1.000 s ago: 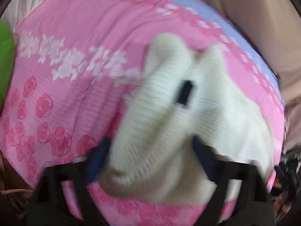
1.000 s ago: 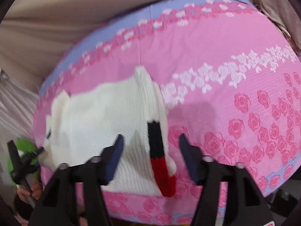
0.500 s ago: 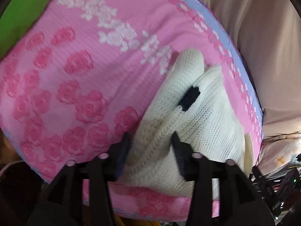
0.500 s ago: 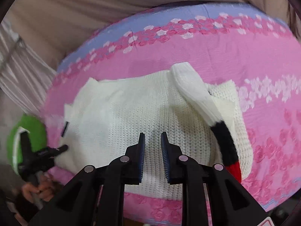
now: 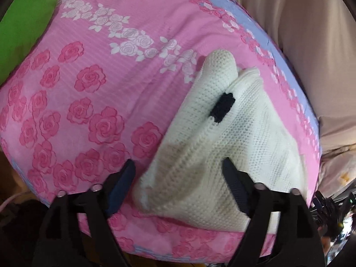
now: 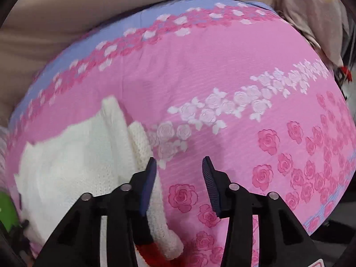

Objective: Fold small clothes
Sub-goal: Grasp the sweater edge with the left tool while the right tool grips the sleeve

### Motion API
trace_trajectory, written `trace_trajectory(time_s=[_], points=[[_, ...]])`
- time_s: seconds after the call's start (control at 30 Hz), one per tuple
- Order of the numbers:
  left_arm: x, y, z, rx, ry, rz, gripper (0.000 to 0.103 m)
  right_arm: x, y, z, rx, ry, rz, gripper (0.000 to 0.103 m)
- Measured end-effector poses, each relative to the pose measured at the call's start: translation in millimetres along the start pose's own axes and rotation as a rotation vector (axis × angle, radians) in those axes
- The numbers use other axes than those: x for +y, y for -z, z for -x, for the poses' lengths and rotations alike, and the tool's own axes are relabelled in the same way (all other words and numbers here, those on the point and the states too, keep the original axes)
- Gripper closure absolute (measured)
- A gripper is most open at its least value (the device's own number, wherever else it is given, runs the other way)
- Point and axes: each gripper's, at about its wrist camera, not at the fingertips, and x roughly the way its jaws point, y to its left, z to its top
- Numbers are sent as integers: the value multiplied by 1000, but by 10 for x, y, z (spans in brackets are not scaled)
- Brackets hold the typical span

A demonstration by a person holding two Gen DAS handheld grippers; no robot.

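Note:
A cream knitted sweater [image 5: 222,146] with a small black patch [image 5: 222,108] lies folded on the pink rose-print bedspread [image 5: 100,77]. My left gripper [image 5: 179,178] hangs over the sweater's near end. Its jaws are opening wide; the knit lies between them and the pads do not press it. In the right wrist view the sweater [image 6: 73,155] lies at the left, its sleeve running down to a red cuff [image 6: 151,253]. My right gripper [image 6: 179,171] is beside that sleeve, jaws opening, with only bedspread [image 6: 222,66] between them.
A green cushion [image 5: 24,22] lies at the bedspread's far left corner. Beige fabric [image 5: 300,33] borders the blue-edged far side. Dark clutter [image 5: 327,209] sits past the bed's right edge. Bare pink bedspread stretches to the right of the sweater.
My left jaws spread wide off the fold of knit they pinched half a second ago. My right gripper moved right, from over the sweater's body to beside the sleeve, and its nearly shut jaws widened.

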Motion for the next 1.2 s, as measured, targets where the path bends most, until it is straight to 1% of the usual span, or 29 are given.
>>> trace_trajectory(time_s=[0.07,0.1,0.13,0.17,0.2,0.23,0.27,0.3,0.33,0.43,0.47,0.5,0.53,0.57,0.6,0.67,0.7,0.73,0.77,0.8,0.87,0.93,0.97,1.0,1.03,1.07,1.1,1.13,1.2], points=[[65,32,-117,41,3,52,15,239,89,182,-1,-76,85,61],[77,42,-182,60,18,77,14,438,175,234,10,-89,171,62],[85,41,-187,38,29,82,13,555,226,246,7,-74,226,64],[58,26,-194,33,30,71,14,613,263,233,-1,-60,250,63],[22,6,-204,40,23,52,23,574,275,161,-1,-67,234,53],[-35,-29,-206,40,20,18,47,468,263,62,12,-82,196,41],[-69,-62,-212,53,50,-12,69,305,242,-114,53,-106,130,38],[-83,-95,-236,94,106,-22,75,163,210,-272,98,-125,72,37],[-71,-120,-198,96,115,-7,77,52,203,-416,141,-152,14,37],[-72,-155,-19,62,138,-14,79,-83,180,-762,225,-308,-105,35],[-64,-157,49,59,150,-15,79,-50,169,-806,223,-342,-115,35],[-46,-150,109,61,153,-14,79,28,138,-816,202,-371,-98,39],[-25,-138,151,66,155,-12,80,119,113,-835,216,-406,-85,68],[5,-110,202,73,158,-13,80,201,81,-829,224,-417,-80,77],[17,-86,213,77,151,-16,80,327,22,-660,169,-412,-45,78],[40,-23,172,88,115,-25,80,622,-70,-131,11,-435,91,79],[19,-3,100,94,91,-24,80,740,-77,39,-41,-414,155,80],[52,27,25,107,73,-11,80,857,-66,104,-88,-350,235,80],[82,53,-36,120,74,6,80,913,-67,15,-90,-276,284,78],[98,67,-74,126,79,22,79,918,-80,-235,-37,-189,307,75],[108,68,-78,127,88,46,79,813,-84,-781,132,-30,276,73],[89,61,1,105,103,29,80,785,-65,-548,60,-47,225,69],[80,63,30,99,111,23,80,849,-33,-268,-25,-24,229,68],[68,61,56,94,119,21,80,933,22,-36,-84,-24,249,62],[57,61,102,87,132,19,80,1020,83,148,-114,-49,275,62],[24,58,137,79,142,11,81,1119,159,283,-116,-89,300,62],[-26,44,183,69,152,-1,81,1257,269,352,-87,-148,330,69],[-102,32,270,52,169,-22,81,1425,383,337,-29,-214,368,79],[-324,2,443,22,205,-77,81,1725,668,104,104,-284,441,91]])
